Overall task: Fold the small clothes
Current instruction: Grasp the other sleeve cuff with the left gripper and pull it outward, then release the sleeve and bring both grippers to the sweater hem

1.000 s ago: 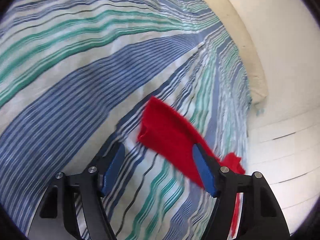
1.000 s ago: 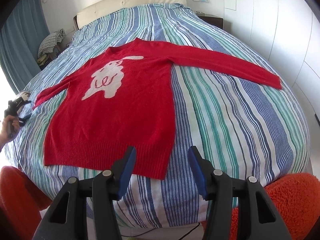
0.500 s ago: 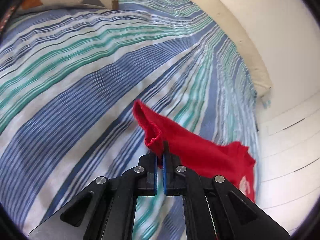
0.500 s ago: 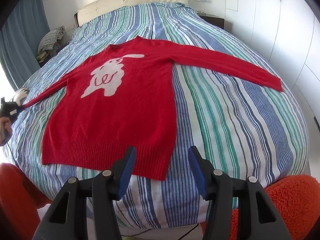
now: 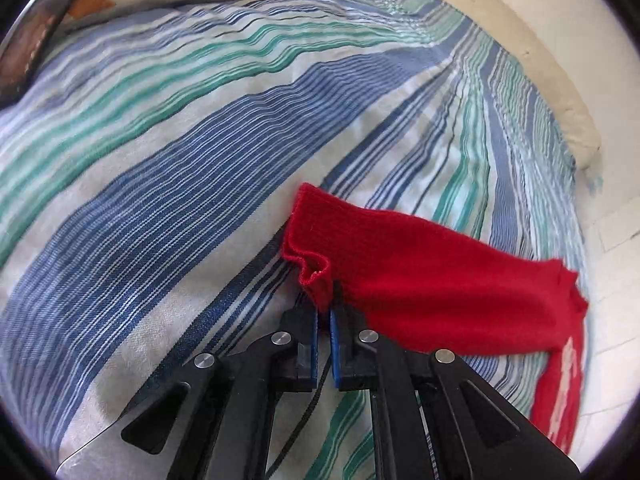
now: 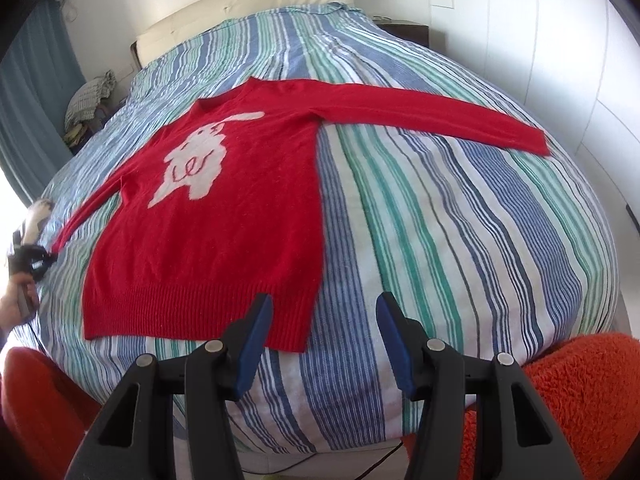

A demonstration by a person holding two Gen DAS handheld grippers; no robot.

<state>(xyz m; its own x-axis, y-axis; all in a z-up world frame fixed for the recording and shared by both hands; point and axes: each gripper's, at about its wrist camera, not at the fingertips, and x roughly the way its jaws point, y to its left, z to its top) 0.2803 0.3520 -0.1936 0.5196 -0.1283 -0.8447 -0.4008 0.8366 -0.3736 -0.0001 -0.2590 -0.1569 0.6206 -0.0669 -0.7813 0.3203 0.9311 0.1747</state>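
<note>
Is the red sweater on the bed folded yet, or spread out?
Spread out: the red sweater lies flat on the striped bedspread, front up, both sleeves out sideways; only one cuff is pinched in the left gripper.

bed with blue-green striped cover [image 6: 460, 208], red sweater [image 6: 224, 232] spread flat on it

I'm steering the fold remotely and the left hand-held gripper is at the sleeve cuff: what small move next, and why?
Probably lift the cuff a little and carry it toward the sweater's body. The left hand-held gripper has the cuff's edge between its pads, though its jaws are easing open slightly, so check the hold first. The sweater lies flat with both sleeves spread, and the right hand-held gripper hangs open near the hem.
</note>
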